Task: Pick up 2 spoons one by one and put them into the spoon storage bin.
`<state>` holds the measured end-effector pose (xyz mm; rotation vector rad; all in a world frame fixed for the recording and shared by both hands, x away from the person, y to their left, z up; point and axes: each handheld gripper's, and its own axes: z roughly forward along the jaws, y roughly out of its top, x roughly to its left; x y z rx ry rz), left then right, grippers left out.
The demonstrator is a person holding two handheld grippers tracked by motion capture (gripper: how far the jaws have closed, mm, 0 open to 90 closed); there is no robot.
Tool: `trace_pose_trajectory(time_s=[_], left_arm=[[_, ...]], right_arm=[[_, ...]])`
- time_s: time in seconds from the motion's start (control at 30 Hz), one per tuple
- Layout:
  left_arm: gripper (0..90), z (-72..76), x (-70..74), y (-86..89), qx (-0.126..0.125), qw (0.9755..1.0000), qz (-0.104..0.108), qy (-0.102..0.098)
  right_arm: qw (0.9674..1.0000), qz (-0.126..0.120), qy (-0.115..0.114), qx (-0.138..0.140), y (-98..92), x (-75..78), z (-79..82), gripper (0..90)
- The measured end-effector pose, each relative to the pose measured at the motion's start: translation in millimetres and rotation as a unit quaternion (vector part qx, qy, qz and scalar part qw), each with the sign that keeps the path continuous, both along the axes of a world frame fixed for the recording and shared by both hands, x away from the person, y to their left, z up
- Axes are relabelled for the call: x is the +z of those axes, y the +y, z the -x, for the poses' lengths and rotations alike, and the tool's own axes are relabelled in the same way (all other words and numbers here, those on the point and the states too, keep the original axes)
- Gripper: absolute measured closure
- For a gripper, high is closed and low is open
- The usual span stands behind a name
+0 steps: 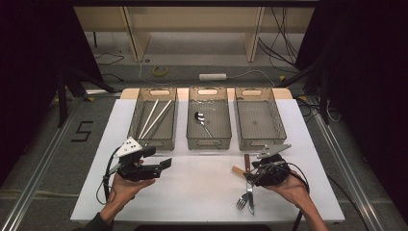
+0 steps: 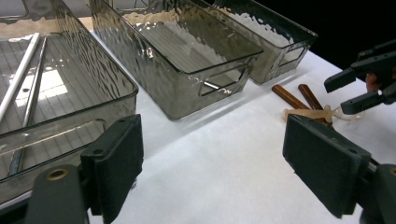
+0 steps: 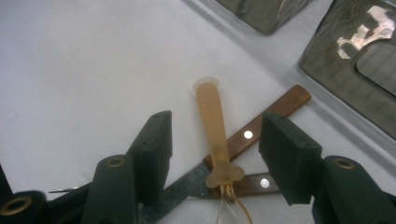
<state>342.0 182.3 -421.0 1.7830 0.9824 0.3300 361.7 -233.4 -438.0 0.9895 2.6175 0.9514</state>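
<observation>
Two grippers, left gripper (image 2: 212, 172) wide and empty, right gripper (image 3: 215, 149) half-open astride amber-handled utensil (image 3: 212, 126), pads clear.

In the high view the right gripper (image 1: 250, 172) covers the middle of the cutlery (image 1: 246, 197) on the table, so which handle belongs to the fork or the knife cannot be told. In the right gripper view the translucent handle (image 3: 212, 128) runs off the near edge, its head unseen. In the left gripper view the left bin (image 2: 56, 100) is cut by the left edge
</observation>
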Motion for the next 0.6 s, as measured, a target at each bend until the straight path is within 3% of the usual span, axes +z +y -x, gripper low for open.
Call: trace_pose_trajectory(time_s=[0.37,0.6], left_arm=[[18.7,9.2,-3.4,-2.2,-0.008,1.0000,-0.004,-0.001],[18.6,10.7,-3.6,-3.5,-0.012,0.9999,-0.007,0.001]], right_arm=[[0.9992,0.025,0.024,0.018,8.7,-6.3,-6.0,57.0],[0.9985,0.037,0.026,0.030,12.1,-8.8,-8.8,61.0]])
